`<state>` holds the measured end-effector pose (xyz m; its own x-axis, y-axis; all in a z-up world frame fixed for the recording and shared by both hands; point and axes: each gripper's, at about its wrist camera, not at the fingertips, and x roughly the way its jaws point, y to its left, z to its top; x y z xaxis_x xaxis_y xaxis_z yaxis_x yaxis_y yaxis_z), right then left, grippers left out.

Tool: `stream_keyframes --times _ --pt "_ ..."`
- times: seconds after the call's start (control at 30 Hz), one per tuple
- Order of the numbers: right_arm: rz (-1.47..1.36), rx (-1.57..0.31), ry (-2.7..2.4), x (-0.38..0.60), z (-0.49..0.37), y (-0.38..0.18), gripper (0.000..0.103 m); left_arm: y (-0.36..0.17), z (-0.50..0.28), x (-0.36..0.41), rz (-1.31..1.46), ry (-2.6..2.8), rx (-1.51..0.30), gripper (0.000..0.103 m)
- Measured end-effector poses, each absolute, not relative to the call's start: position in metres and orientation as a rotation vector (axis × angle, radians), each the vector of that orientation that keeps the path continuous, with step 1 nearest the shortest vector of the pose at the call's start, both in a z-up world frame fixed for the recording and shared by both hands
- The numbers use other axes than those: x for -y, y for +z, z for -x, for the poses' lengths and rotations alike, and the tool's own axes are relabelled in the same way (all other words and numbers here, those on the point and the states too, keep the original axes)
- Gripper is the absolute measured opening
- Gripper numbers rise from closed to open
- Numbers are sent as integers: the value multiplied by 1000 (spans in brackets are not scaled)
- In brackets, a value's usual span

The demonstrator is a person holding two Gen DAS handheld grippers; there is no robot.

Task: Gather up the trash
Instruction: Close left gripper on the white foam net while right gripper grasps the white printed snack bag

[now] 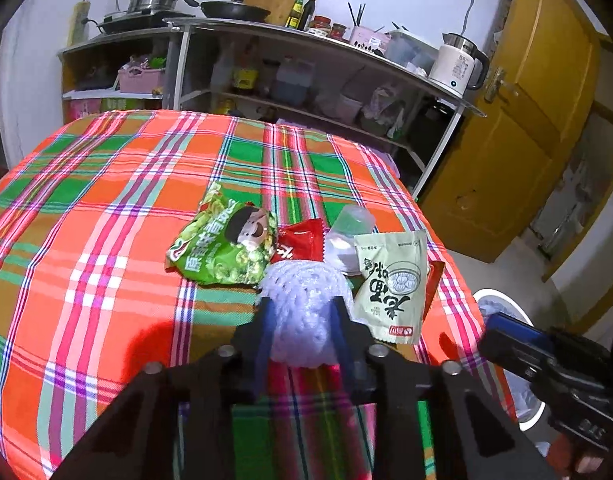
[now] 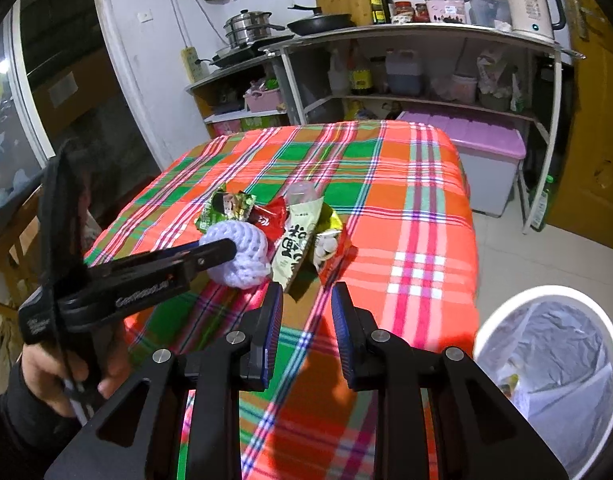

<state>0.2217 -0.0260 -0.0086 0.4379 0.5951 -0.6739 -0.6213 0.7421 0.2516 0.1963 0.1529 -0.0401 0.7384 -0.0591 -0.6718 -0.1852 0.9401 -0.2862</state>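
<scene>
Plaid tablecloth has our wrappers piled near the edge, so we've clamped the left claw on the foam net while the right claw hangs open and empty, bin waiting below.

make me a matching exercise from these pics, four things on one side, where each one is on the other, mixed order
Things:
1. white foam net
2. green snack bag
3. lined bin
4. white kettle

Places:
A. on the floor beside the table
B. on the metal shelf top
C. between the left claw's fingers
D. flat on the plaid cloth, at the left end of the litter pile

Pairs: 1-C, 2-D, 3-A, 4-B
</scene>
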Motion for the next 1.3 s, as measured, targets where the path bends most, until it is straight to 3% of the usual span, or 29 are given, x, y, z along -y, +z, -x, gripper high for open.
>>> stream_keyframes --times 0.43,0.57,0.8,1.3 --pt "60 -892 763 -13 -245 -31 23 -42 -170 -165 395 52 -714 16" --pt "83 -901 745 -22 -249 -36 9 -42 -164 -172 404 56 -708 16" --pt "84 -880 745 -24 -244 -32 1 -40 -159 -177 402 64 -698 15" --pt "32 -787 749 19 -204 4 1 -20 -134 -153 362 61 -682 15"
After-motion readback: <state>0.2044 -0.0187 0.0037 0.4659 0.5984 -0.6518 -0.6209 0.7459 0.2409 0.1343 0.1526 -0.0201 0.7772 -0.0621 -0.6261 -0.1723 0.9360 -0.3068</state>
